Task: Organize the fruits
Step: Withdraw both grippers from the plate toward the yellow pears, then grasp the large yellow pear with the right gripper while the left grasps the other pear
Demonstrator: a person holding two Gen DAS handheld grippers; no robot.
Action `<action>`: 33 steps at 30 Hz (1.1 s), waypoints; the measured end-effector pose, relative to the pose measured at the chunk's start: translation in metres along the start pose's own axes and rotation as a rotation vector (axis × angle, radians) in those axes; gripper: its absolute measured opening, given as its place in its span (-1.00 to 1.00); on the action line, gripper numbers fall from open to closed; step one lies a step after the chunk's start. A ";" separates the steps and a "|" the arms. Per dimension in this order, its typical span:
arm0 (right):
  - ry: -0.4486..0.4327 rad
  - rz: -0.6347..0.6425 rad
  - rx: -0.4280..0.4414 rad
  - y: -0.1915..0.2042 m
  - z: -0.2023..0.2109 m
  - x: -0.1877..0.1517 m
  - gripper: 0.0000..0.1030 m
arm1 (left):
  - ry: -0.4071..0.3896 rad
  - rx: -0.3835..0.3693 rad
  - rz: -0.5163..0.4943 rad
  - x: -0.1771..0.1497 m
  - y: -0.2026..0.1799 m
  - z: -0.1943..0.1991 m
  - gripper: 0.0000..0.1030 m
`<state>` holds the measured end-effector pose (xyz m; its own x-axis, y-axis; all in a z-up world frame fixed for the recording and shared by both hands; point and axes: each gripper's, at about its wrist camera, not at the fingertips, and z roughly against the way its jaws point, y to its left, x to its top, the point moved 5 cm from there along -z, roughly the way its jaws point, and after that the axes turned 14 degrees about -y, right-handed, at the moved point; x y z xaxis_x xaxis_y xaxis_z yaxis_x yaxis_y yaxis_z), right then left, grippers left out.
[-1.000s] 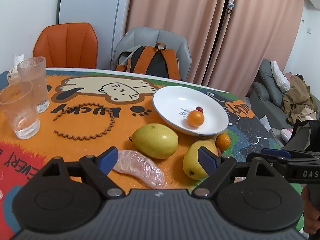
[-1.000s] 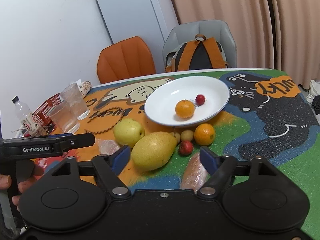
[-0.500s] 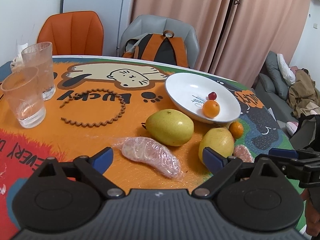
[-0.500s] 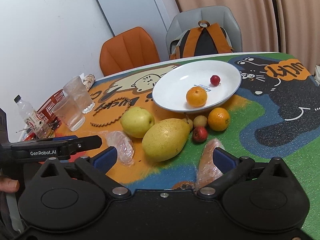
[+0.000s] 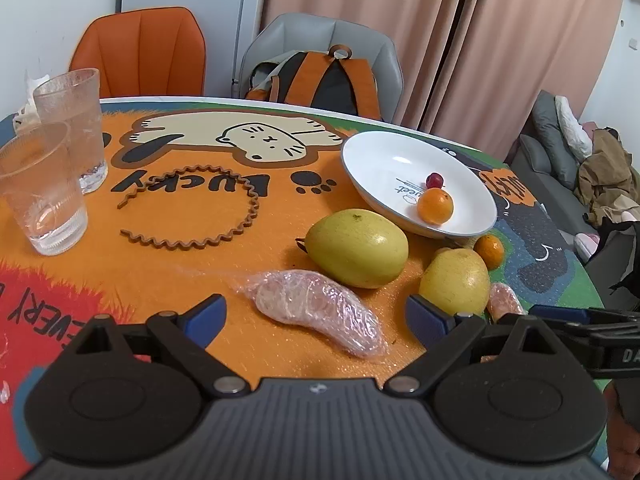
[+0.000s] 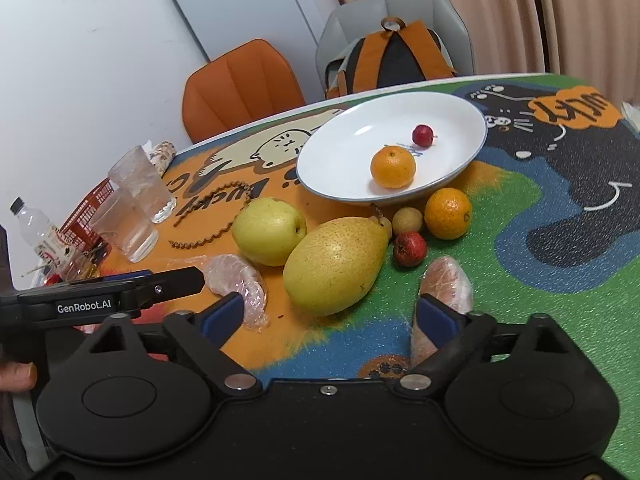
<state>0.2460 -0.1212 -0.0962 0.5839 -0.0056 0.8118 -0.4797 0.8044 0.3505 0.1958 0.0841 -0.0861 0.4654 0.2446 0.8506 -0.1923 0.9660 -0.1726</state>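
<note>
- Left gripper (image 5: 316, 312) pitched down over the bench (image 5: 168, 268), jaws spread wide, nothing gripped; wrapped fruit slice (image 5: 316, 308) lies between its fingers, closer than a second ago.
- Right gripper (image 6: 332, 316) also pitched down, jaws closing, empty; second wrapped slice (image 6: 444, 292) sits by its right finger, yellow pear (image 6: 336, 264) ahead.
- Both grippers sit lower and nearer the fruit than before.
- White plate (image 6: 340, 152) toward the far edge holds an orange (image 6: 393, 168) and small red fruit (image 6: 422, 134).

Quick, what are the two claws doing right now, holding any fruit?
Left claw: open, holding nothing; a wrapped fruit piece lies on the table between its fingers.
Right claw: open but closing, nothing gripped.
</note>
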 end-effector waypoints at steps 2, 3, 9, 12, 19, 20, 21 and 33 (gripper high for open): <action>0.003 -0.014 0.000 0.001 -0.005 -0.001 0.63 | 0.001 -0.002 0.000 0.001 0.001 -0.002 0.84; 0.004 -0.021 0.004 0.001 -0.007 -0.001 0.61 | 0.002 -0.003 -0.001 0.001 0.002 -0.003 0.84; 0.009 -0.034 0.007 0.004 -0.019 0.000 0.59 | -0.001 -0.007 0.003 0.005 0.004 -0.010 0.84; 0.015 -0.040 0.006 0.004 -0.028 0.000 0.53 | -0.006 -0.015 0.005 0.008 0.004 -0.016 0.84; 0.050 -0.082 0.013 -0.004 -0.050 -0.003 0.28 | -0.004 -0.018 0.012 0.011 0.002 -0.031 0.84; 0.054 -0.089 0.008 -0.006 -0.053 -0.004 0.25 | -0.002 -0.020 0.013 0.011 0.001 -0.034 0.84; 0.050 -0.092 0.017 -0.007 -0.054 -0.004 0.22 | -0.001 -0.022 0.013 0.011 0.000 -0.036 0.84; -0.002 -0.078 0.043 -0.014 -0.043 0.005 0.20 | 0.002 -0.036 0.000 0.015 -0.013 -0.050 0.84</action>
<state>0.2837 -0.1069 -0.1165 0.6195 -0.0683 0.7820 -0.4603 0.7753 0.4323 0.2485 0.0790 -0.0960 0.4669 0.2451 0.8497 -0.1612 0.9683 -0.1907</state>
